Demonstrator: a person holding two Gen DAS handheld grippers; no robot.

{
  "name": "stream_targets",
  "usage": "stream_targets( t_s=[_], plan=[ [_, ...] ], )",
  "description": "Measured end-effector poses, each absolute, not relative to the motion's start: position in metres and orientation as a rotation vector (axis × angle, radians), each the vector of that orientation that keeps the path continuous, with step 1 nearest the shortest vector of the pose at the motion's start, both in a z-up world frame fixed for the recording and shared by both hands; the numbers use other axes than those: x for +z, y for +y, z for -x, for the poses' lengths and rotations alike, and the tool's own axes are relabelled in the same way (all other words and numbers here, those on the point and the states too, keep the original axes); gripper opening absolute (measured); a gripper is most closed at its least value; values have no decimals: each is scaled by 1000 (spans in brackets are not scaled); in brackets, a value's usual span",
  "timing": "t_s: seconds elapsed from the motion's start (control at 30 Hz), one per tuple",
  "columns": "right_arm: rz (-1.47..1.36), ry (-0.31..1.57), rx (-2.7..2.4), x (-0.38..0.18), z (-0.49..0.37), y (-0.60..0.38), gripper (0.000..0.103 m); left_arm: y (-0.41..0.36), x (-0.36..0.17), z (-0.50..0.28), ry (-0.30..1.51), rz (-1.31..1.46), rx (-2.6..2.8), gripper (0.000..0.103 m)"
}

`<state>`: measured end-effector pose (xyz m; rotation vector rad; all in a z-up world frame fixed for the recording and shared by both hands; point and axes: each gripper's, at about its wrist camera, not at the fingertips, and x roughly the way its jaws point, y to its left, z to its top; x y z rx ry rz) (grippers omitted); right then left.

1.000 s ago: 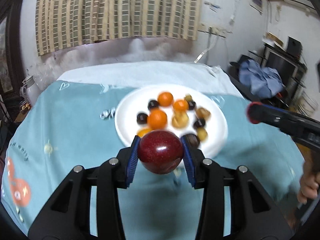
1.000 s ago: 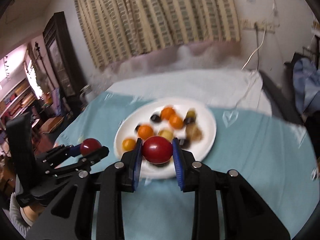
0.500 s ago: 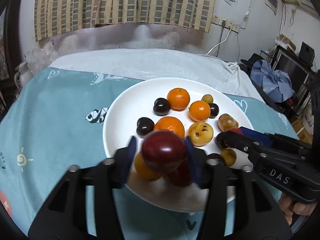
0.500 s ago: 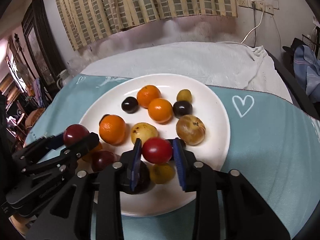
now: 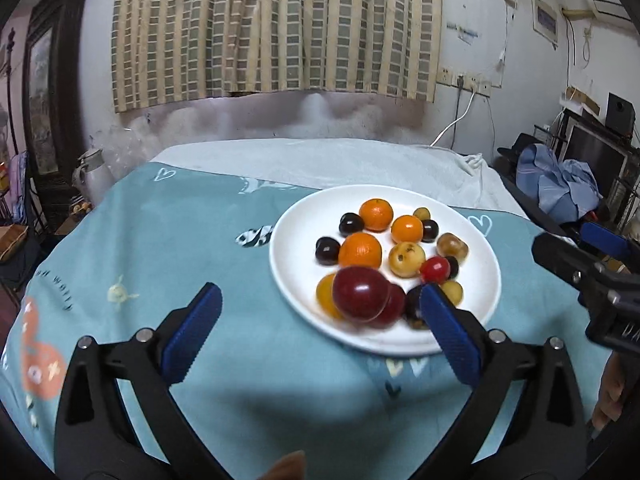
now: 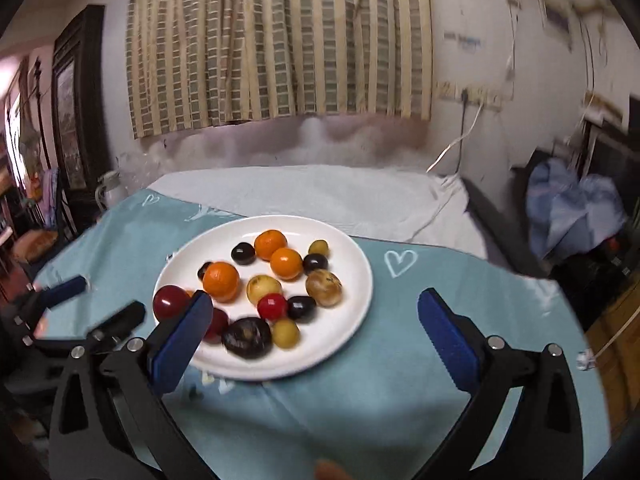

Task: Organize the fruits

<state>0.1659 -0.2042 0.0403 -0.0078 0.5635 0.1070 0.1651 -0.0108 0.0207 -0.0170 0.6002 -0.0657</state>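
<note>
The dark red round plum (image 5: 361, 293) is blurred at the near rim of the white round plate (image 5: 296, 240), lower centre, hiding fruit behind. The left gripper (image 5: 316, 332) and right gripper (image 6: 312, 332) have just been opening; both stand wide, empty, tilted down.

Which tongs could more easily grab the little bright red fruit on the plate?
Probably the right tongs: just opened and empty, they frame the cherry tomato straight ahead. The left tongs, also just opened, face the dark red plum instead.
</note>
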Motion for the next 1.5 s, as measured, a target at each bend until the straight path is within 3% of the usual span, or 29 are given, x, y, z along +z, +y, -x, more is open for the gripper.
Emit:
stream_targets(
  t_s=[0.33, 0.63, 1.5],
  plan=[
    [-34, 632, 148, 4, -114, -209, 102, 3, 13, -113, 618, 45, -41, 101],
    [12, 624, 121, -1, -113, -202, 102, -18, 4, -114, 637, -114, 19, 101],
    [40, 621, 135, -3, -110, -197, 102, -24, 11, -107, 598, -90, -55, 101]
  ],
)
